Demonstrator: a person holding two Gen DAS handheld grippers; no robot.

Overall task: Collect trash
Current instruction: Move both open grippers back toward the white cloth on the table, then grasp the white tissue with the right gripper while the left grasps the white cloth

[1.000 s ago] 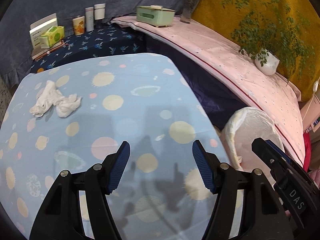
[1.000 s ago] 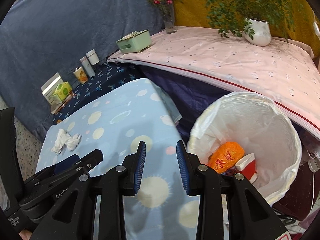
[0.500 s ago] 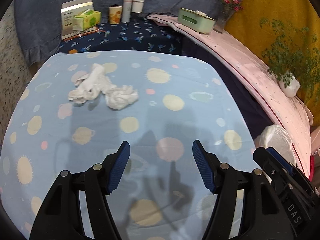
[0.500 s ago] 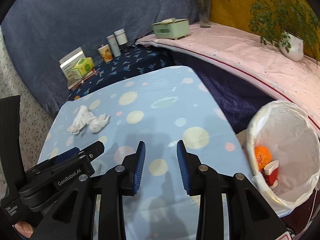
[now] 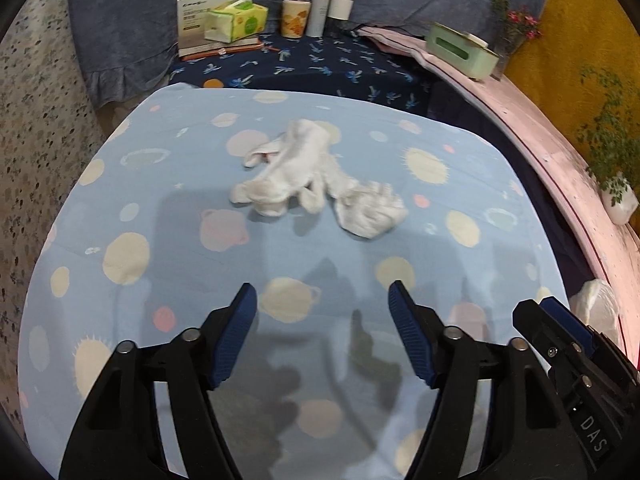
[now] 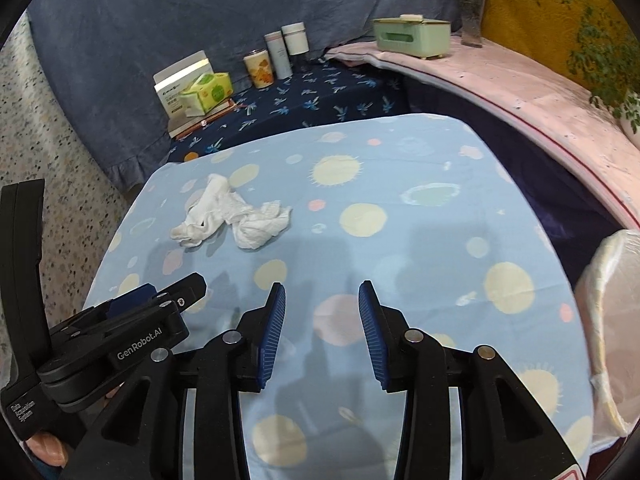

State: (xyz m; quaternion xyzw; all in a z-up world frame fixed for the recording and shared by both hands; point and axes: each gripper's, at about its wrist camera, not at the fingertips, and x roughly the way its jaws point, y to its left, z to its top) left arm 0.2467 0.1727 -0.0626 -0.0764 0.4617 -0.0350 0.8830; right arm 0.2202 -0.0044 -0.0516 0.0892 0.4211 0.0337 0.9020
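Crumpled white tissues [image 5: 316, 182] lie on the light blue planet-print table [image 5: 160, 280], straight ahead of my left gripper [image 5: 322, 300], which is open and empty above the cloth. In the right wrist view the tissues [image 6: 232, 216] lie at the left of the table. My right gripper [image 6: 322, 300] is open and empty above the table's near part. The left gripper's body [image 6: 120, 336] shows at the lower left there. A bin with a white liner [image 6: 612, 320] stands off the table's right edge; its inside is hidden.
A tissue pack and box [image 5: 224, 20], a can [image 5: 295, 16] and two cups [image 5: 334, 8] stand on the dark blue shelf behind. A green box [image 5: 460, 50], a flower vase [image 5: 514, 36] and a potted plant [image 5: 618, 200] sit on the pink ledge at right.
Both grippers have swung left, away from the bin and towards the tissues. The tissues now sit centred ahead of the left gripper. The right gripper's fingers stand wider apart.
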